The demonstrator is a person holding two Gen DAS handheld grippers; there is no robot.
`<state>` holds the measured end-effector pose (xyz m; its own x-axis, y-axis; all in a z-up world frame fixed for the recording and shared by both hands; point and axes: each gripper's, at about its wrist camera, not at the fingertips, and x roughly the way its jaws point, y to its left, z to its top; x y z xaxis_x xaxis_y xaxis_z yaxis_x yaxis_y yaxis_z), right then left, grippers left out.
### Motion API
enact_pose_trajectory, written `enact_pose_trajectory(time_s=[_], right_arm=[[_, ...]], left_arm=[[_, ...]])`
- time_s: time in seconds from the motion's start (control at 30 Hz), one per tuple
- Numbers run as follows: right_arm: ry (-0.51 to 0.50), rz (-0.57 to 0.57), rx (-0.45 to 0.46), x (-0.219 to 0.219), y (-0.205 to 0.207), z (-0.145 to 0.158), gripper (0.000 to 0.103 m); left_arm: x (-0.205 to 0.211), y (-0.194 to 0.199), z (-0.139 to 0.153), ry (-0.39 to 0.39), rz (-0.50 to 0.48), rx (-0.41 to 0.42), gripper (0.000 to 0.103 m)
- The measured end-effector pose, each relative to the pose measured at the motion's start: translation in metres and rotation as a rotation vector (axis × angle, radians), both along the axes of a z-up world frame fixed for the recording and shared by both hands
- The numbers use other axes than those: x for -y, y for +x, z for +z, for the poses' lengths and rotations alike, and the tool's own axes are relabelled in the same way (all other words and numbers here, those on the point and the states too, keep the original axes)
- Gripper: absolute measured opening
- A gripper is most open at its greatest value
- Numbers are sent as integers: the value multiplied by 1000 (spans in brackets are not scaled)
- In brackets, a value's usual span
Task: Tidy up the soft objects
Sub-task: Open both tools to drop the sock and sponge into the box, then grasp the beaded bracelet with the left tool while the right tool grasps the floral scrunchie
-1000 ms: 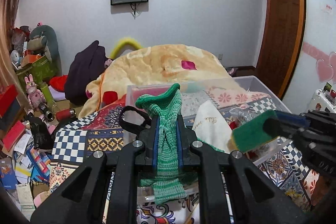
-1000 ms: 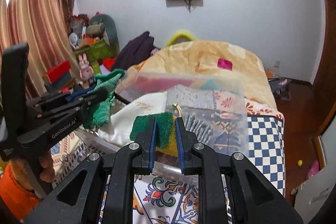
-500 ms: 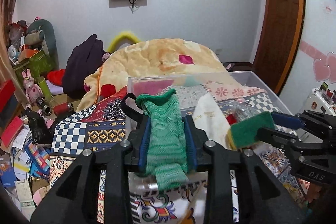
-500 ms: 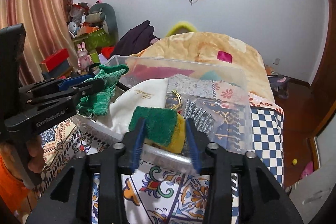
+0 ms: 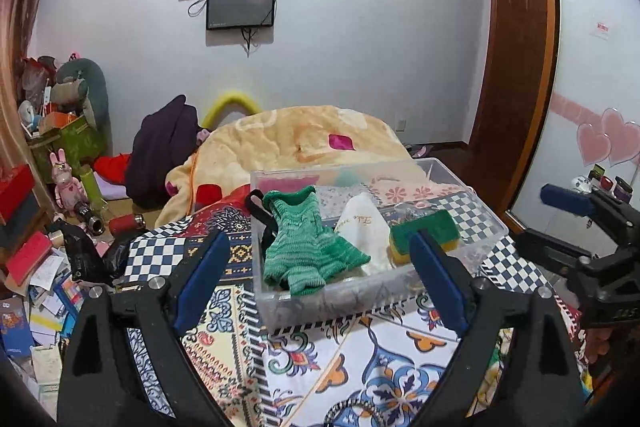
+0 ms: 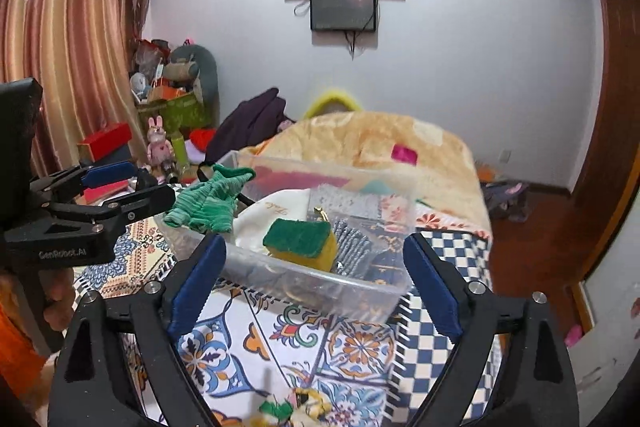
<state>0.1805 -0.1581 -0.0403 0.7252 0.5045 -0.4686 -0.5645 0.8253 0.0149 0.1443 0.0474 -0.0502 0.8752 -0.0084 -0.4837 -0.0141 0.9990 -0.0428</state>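
A clear plastic bin (image 5: 360, 291) stands on the patterned bedspread (image 5: 360, 367); it also shows in the right wrist view (image 6: 320, 283). In it lie a green knitted garment (image 5: 304, 247) (image 6: 208, 203), a white cloth (image 5: 364, 227) (image 6: 276, 211) and a green-and-yellow sponge (image 5: 428, 231) (image 6: 300, 239). My left gripper (image 5: 320, 279) is open and empty just in front of the bin. My right gripper (image 6: 316, 279) is open and empty, also in front of the bin. Each gripper shows from the side in the other's view (image 5: 584, 227) (image 6: 100, 203).
A beige blanket (image 5: 300, 143) is heaped behind the bin, with a dark garment (image 5: 160, 151) to its left. Boxes, toys and papers (image 5: 44, 227) clutter the floor at the left. A small green and yellow item (image 6: 288, 407) lies on the bedspread near the right gripper's base.
Both grippers opened and pulled back. The left let go of the green knitted garment and the right let go of the sponge; both now lie in the bin.
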Motion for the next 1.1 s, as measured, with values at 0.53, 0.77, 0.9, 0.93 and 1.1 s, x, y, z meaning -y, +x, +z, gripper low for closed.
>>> enact_pose_trajectory(time_s=[0.53, 0.77, 0.9, 0.93, 1.1], right_arm=[[-81, 10, -133, 6, -41, -66, 103], [-110, 18, -210, 10, -53, -93, 103], [-108, 17, -247, 13, -57, -105, 102], [-105, 19, -255, 13, -58, -107, 102], [-96, 24, -284, 13, -58, -114, 84]], left_arm=[[5, -42, -60, -45, -43, -159, 99], [10, -56, -92, -65, -44, -228, 99], [16, -59, -99, -45, -41, -235, 99], [17, -60, -100, -41, -39, -235, 99], [19, -62, -110, -35, -32, -251, 90]])
